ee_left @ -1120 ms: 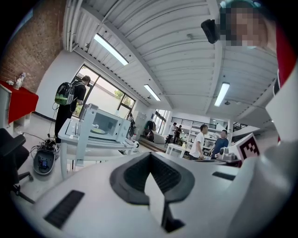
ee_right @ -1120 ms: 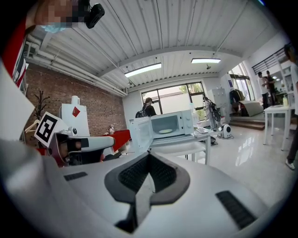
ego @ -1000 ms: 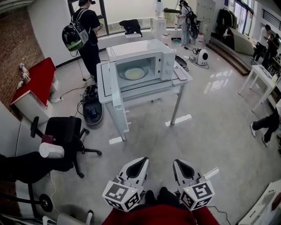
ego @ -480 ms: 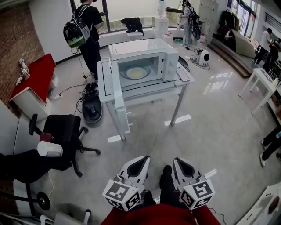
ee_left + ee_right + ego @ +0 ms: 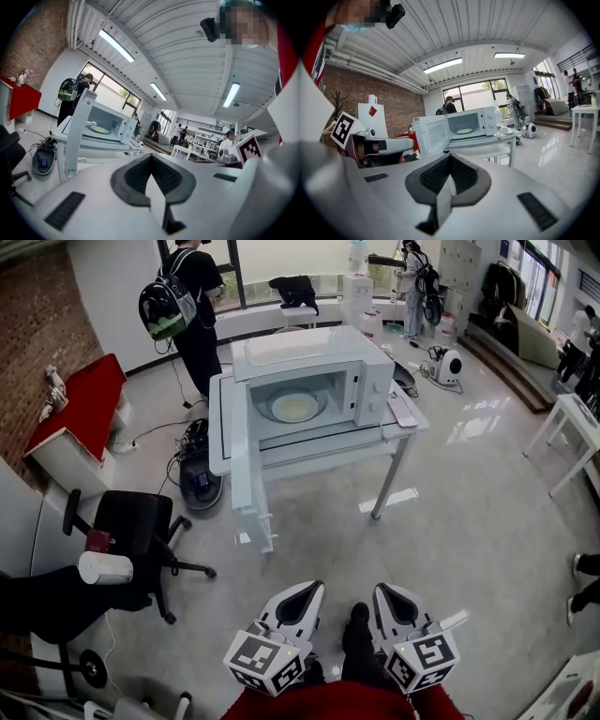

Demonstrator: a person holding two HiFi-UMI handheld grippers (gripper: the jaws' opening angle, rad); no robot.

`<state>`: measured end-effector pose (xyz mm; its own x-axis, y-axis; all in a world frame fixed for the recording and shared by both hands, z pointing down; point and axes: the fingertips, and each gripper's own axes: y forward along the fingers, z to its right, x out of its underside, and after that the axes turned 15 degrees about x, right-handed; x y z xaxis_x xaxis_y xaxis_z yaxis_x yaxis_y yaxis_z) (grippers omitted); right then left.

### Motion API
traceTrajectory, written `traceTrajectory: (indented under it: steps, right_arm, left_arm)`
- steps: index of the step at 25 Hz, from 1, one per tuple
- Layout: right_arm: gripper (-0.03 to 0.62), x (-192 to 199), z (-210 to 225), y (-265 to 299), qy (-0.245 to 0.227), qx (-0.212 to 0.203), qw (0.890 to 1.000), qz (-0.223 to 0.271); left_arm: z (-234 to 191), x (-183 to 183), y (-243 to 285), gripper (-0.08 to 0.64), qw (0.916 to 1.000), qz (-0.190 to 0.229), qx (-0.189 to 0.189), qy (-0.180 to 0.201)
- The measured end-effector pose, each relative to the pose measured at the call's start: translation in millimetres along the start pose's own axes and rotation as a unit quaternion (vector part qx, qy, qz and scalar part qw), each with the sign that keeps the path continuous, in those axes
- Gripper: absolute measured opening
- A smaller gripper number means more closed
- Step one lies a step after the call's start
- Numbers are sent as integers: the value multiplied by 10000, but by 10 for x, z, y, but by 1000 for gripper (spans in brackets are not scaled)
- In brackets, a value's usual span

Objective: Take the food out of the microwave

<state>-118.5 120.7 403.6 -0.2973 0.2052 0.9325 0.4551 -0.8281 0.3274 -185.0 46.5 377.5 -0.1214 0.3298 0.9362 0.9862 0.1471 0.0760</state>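
Facing microwave (image 5: 300, 345), left hand-held gripper (image 5: 310, 590), right hand-held gripper (image 5: 383, 591) pressed together; ceiling (image 5: 187, 61) only in gripper views

Food (image 5: 294, 407) lies inside the microwave (image 5: 300, 345), which stands on the table (image 5: 328, 444).

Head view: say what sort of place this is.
Probably an open office or lab, not a kitchen: the microwave stands on a table amid a wide polished floor, with an office chair nearby and a person wearing a backpack.
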Motion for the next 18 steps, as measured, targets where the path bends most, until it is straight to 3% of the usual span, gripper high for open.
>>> traceTrajectory:
  steps: [7,18]
  right_arm:
    - [9,-219,408,496,-25,-141,9999,-49]
    - [9,-529,1094,1195,75,-418,9990,-150]
  left_arm:
    - [-330,-126,537,9,9997,51,-250,-20]
    - [-939,-334,1413,9,9946,145,-1014,-141]
